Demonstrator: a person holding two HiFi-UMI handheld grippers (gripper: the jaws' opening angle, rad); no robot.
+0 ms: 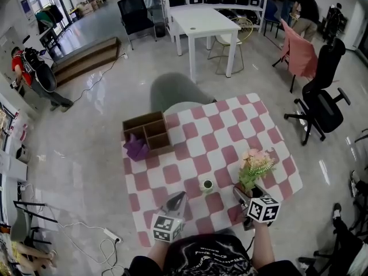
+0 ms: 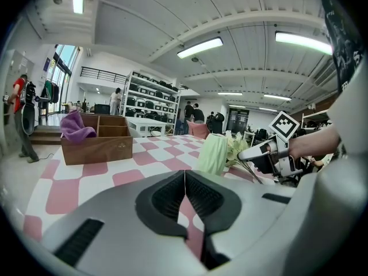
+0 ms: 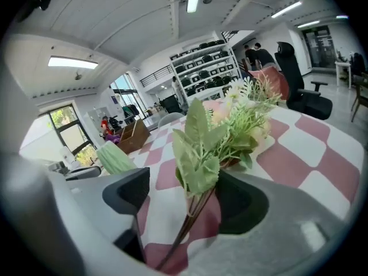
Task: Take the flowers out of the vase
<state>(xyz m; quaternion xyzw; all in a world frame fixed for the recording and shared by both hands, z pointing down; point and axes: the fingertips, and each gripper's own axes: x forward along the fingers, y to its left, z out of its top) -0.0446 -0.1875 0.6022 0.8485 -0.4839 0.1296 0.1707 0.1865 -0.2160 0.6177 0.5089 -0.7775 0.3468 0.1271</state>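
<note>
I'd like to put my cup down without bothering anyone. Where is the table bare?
The widest bare stretch is the middle of the checked cloth, between the wooden box and the flowers. The far right corner is free too. The near edge is crowded: vase, flowers, left gripper and right gripper.

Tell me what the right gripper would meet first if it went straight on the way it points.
The flowers: their stems lie between the open jaws of the right gripper, and the leaves and blooms fill the line ahead. Past them seems to be only checked tablecloth, though depth there is unclear.
</note>
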